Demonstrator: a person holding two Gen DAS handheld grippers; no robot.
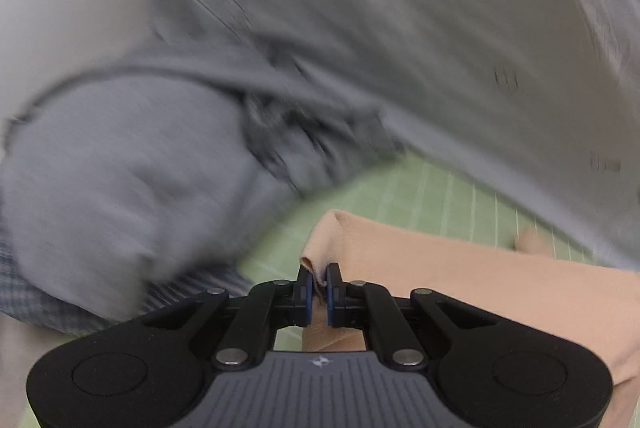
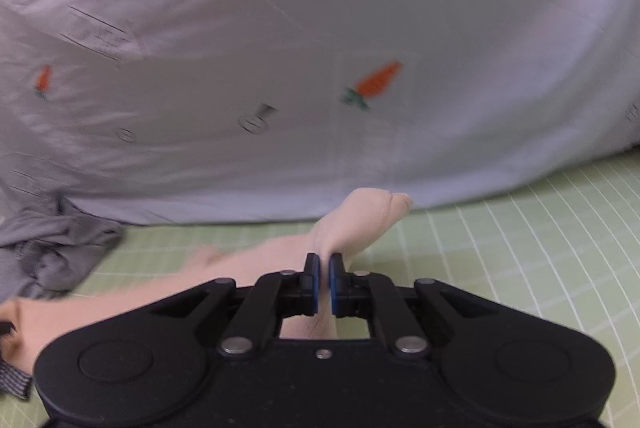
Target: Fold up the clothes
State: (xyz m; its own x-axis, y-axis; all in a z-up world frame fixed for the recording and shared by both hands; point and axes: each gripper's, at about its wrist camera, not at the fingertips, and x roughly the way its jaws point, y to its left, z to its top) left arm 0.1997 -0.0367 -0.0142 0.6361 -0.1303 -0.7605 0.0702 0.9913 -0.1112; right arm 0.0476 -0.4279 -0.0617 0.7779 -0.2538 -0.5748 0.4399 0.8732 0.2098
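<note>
A: So, where does the folding stand?

B: Somewhere mid-handling, I'd judge. The left gripper has its jaws pinched nearly together on an edge of the peach garment, with a fold of cloth bunched between the blue pads. The right gripper is closed almost as far on another end of the same peach garment.

A: And where is the garment itself?

B: Over the green gridded mat. It is stretched between the two grippers, and its far tip points toward the pale carrot-print sheet beyond the mat. Both views are blurred, so I cannot tell how much of it is lifted clear of the mat.

A: Is anything already folded?

B: No neat stack shows. A grey garment lies crumpled at the mat's left edge, against the sheet, with a checked cloth peeking out beneath it. The peach piece shows no flat crease yet, so this fits either spreading it out or bringing one end across.
</note>
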